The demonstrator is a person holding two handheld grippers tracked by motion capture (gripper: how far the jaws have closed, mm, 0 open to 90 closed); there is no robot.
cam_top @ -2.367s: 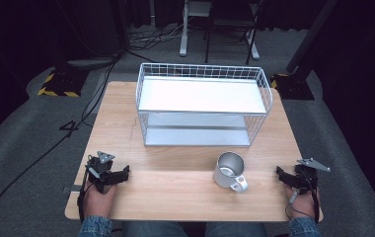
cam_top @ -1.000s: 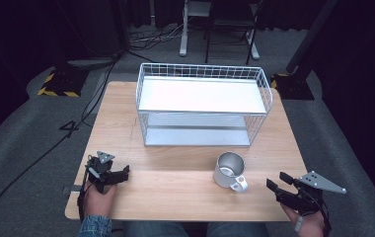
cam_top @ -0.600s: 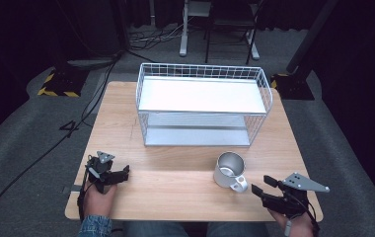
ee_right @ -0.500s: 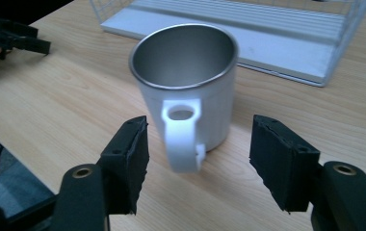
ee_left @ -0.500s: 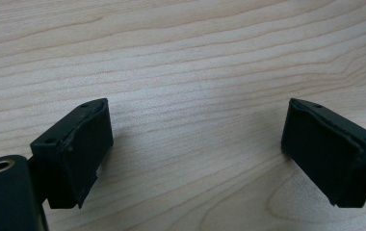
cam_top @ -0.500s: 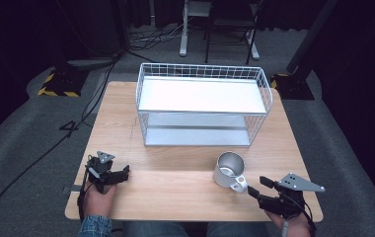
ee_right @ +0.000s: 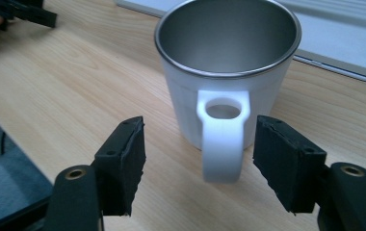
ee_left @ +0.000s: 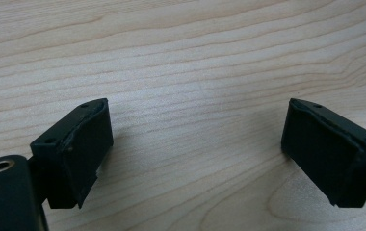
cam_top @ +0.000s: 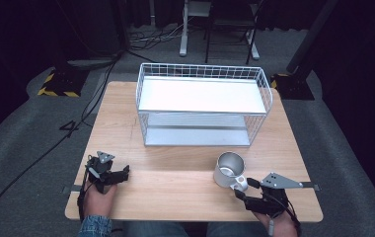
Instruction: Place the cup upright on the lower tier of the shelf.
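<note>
From above, your mug (cam_top: pixel 229 169) stands upright on the table (cam_top: pixel 175 187) before the wire rack (cam_top: pixel 203 101), handle toward your right gripper (cam_top: pixel 245 190). Right gripper view: its jaws gape, flanking that handle (ee_right: pixel 222 139) untouched. Left gripper view: your left gripper (ee_left: pixel 195 154) is spread wide over bare wood.

I see the bench (cam_top: pixel 185 177) brightly lit from overhead while the surrounding floor (cam_top: pixel 22 128) falls dark; my close views are slightly soft, with shadows faint.
</note>
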